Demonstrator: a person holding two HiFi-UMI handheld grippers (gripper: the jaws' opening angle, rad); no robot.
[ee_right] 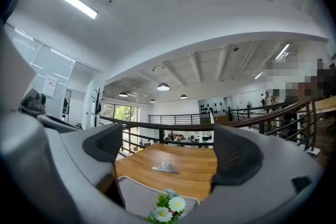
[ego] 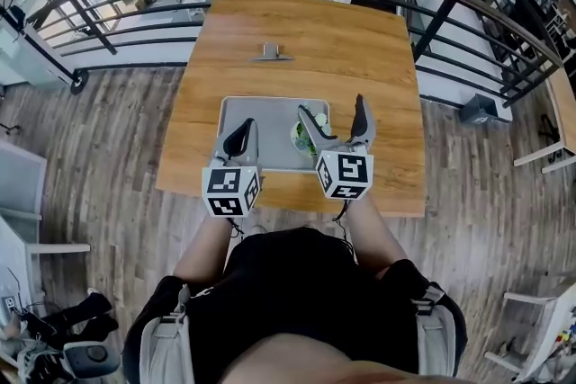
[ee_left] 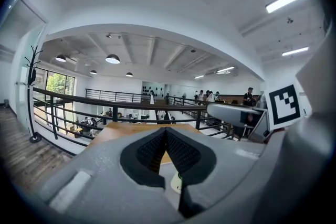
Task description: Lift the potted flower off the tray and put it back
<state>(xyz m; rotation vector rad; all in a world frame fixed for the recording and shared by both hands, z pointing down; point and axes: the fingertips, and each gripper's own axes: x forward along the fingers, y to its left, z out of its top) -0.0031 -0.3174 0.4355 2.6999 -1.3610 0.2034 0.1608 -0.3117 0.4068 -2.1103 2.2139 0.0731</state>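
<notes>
1. Status. My right hand-held gripper (ego: 336, 116) has its jaws spread wide with nothing between the pads. My left hand-held gripper (ego: 241, 137) has its jaws pressed together and carries nothing; it hangs over the left part of the flat grey rectangular tray (ego: 261, 117).

2. Location of the work item. The potted flower (ego: 302, 138), a small pot of white daisy-type blooms and green leaves, stands on the right part of the tray, which lies on the light brown wooden surface (ego: 297, 31). In the right gripper view the blooms sit low between the open jaws, with the pot body out of sight below the frame edge.

3. Hazards, as I judge them.
- Closing at this height would likely pinch blooms and stems, not the pot. The lift would then crush or tear the foliage, or fail.
- In the head view my inner jaw appears very close to the plant. Lowering without centring could strike the pot rim and tip it.
- The tray looks light, so a sideways push on the pot could slide it across the surface.
- The small silver metal clip (ego: 272, 55) lies well apart and poses no obstruction.
</notes>
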